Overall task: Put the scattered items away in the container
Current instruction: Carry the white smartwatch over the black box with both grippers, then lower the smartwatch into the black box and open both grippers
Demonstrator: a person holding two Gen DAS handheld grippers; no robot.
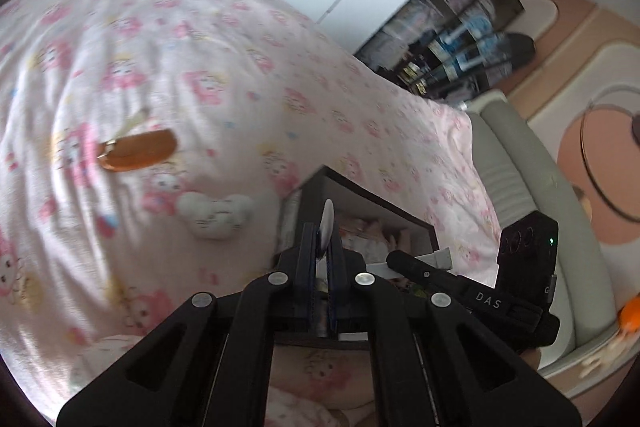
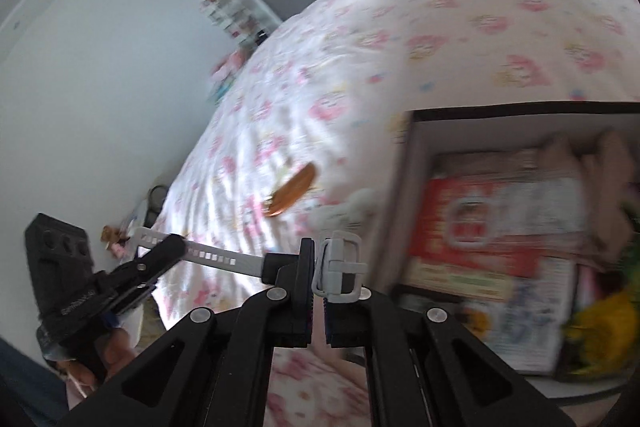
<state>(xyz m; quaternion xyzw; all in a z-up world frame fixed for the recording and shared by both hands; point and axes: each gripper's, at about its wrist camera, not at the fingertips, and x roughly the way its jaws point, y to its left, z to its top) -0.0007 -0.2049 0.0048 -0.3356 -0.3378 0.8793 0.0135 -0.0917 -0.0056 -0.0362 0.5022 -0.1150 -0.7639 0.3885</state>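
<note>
While a bed (image 1: 240, 39) covered in a pink cartoon-print sheet (image 2: 460, 39) fills both wrist views, a dark-rimmed open box (image 2: 416, 163) sits on it, already stocked with printed packets and papers that are too blurred to read. Between the two hand-held grippers stretches a grey perforated strap (image 2: 224, 257) with a square buckle frame (image 2: 340, 267). At the buckle end, the right hand-held gripper (image 2: 318, 291) is clamped on the strap, just beside the box's near wall. At the far end, the left hand-held gripper (image 1: 325, 267) pinches a thin pale strip edge-on between its jaws, above the box's corner; the right wrist view shows that strip to be the strap's tail. On the sheet, well apart from the box, lies an amber oval hair clip (image 1: 138, 151). Nearer the box, a white cloud-shaped plush piece (image 1: 216, 215) rests on the sheet, touching neither the clip nor the box.
</note>
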